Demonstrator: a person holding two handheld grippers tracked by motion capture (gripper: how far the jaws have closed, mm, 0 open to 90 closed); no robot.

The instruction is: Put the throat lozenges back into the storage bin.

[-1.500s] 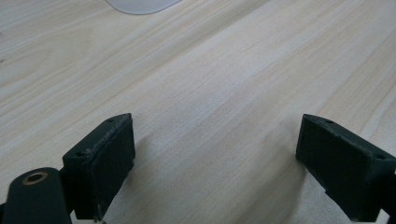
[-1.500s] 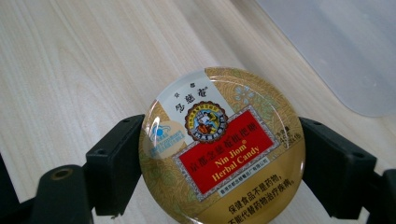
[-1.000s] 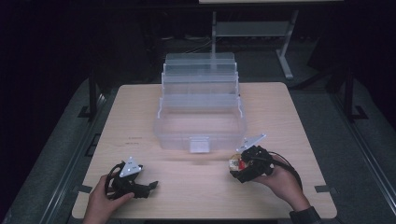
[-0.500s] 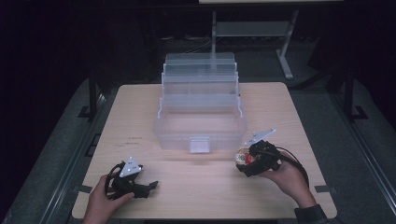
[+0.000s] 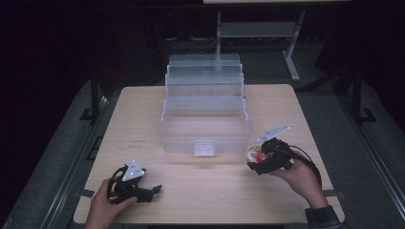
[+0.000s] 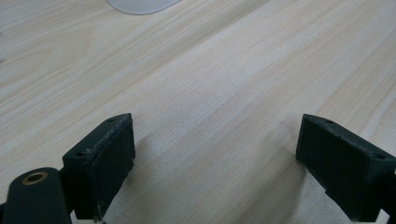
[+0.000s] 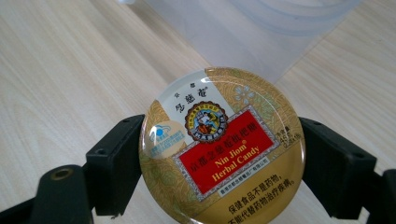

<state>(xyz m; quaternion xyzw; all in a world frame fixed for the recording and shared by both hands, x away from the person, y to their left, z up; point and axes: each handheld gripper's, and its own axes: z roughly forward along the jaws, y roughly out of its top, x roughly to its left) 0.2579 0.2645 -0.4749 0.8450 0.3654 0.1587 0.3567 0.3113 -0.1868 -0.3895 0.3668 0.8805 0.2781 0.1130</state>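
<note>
Two tongs are at work at the near edge of the bench. The right tongs are clamped on a round candy tin, one black jaw pressed to each side of its rim, with the printed lid facing the camera that rides on them. Seen from above, the tin hangs near the right part of the bench's near edge, just off the front right corner of a clear plastic organiser box that stands in the middle of the bench with its stepped trays fanned open toward the far edge. The box's open lower compartment lies ahead and to the left of the tin, and the right hand is much the nearer of the two to it; a short carry up and over the front wall looks like all that is needed to drop the tin in. Being round, the tin has no long axis to line up. The left tongs rest wide and empty at the near left corner, bare wood between their jaws, well apart from the box.
</note>
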